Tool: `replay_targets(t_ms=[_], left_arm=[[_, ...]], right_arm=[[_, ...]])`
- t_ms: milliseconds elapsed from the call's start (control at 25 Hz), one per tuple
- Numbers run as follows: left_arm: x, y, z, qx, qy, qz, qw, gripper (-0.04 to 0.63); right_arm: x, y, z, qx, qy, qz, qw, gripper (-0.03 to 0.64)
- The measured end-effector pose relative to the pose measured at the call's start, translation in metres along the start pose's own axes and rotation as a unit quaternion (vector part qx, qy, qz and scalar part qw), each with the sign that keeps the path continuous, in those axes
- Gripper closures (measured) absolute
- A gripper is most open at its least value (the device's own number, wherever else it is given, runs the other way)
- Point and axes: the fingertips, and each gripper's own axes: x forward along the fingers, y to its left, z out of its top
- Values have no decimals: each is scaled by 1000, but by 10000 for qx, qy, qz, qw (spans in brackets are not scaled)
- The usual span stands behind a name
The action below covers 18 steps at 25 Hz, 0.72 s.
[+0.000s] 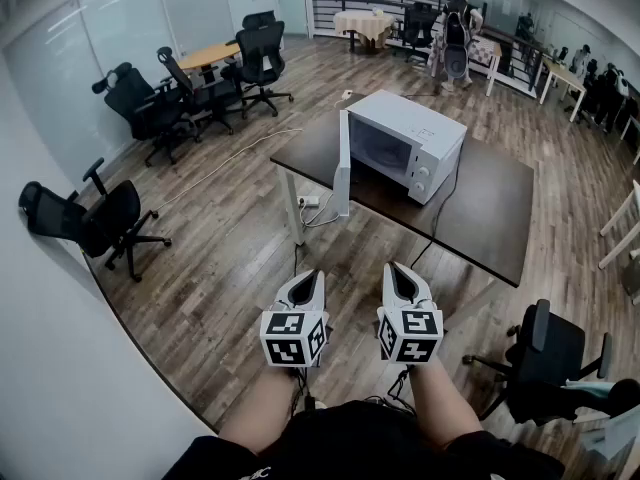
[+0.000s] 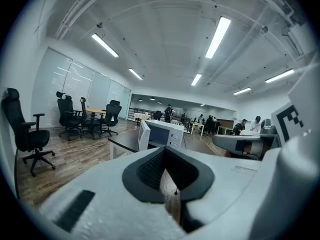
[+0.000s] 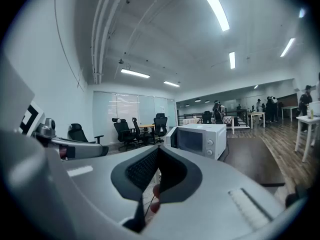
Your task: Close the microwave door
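A white microwave [image 1: 405, 148] stands on a dark table [image 1: 480, 218] ahead of me. Its door [image 1: 343, 163] hangs open, swung out to the left past the table's near-left corner. Both grippers are held low, well short of the table. My left gripper [image 1: 308, 280] and my right gripper [image 1: 402, 273] are side by side, both shut with nothing between the jaws. In the left gripper view the microwave [image 2: 167, 134] is small beyond the left gripper [image 2: 165, 151]. In the right gripper view the microwave [image 3: 200, 140] sits past the right gripper [image 3: 157, 151].
Wood floor lies between me and the table. A power strip [image 1: 308, 201] with cables lies under the table's left side. A black office chair [image 1: 545, 358] stands close at my right. Several more chairs [image 1: 95, 218] stand at the left. A person [image 1: 455, 38] stands far back.
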Motion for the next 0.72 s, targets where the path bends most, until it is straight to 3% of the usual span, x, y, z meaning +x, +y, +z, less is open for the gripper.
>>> replay_targets(t_ms=[720], left_arm=[[-17, 54, -10, 84, 43, -344, 9994, 584]], right_arm=[[5, 52, -15, 204, -93, -316, 9992, 607]])
